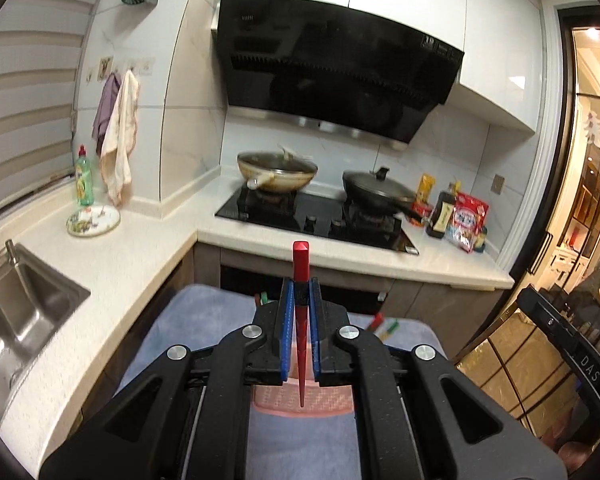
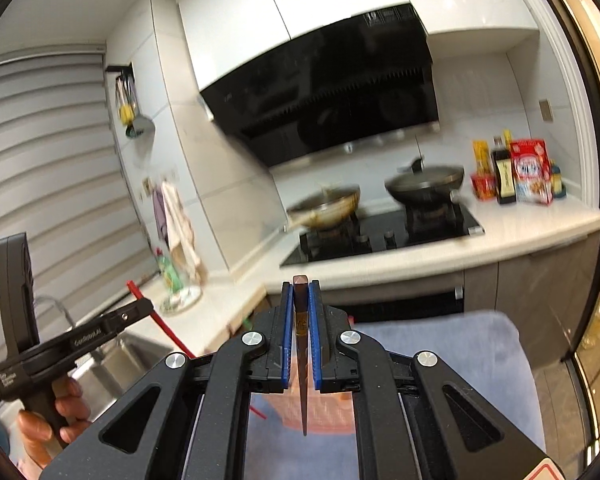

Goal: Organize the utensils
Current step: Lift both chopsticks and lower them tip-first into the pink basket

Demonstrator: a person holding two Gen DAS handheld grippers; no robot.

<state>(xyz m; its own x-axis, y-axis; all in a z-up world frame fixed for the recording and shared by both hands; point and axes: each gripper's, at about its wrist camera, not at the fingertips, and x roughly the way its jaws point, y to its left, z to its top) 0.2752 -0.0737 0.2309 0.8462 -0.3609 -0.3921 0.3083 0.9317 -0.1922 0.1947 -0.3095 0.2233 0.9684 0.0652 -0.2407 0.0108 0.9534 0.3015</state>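
On my left, my left claw [image 1: 300, 284] is clenched on a red chopstick [image 1: 301, 264], blunt end pointing up past the blue pads, thin tip hanging back over a pink basket [image 1: 300, 400] on a blue towel [image 1: 204, 312]. More chopsticks [image 1: 384, 326] lie blurred on the towel just right of that claw. On my right, my right claw [image 2: 300, 286] is clamped on a dark brown chopstick [image 2: 300, 320], its tip also over the basket. Behind both, two woks [image 1: 278, 170] sit on the black stove [image 1: 316, 220].
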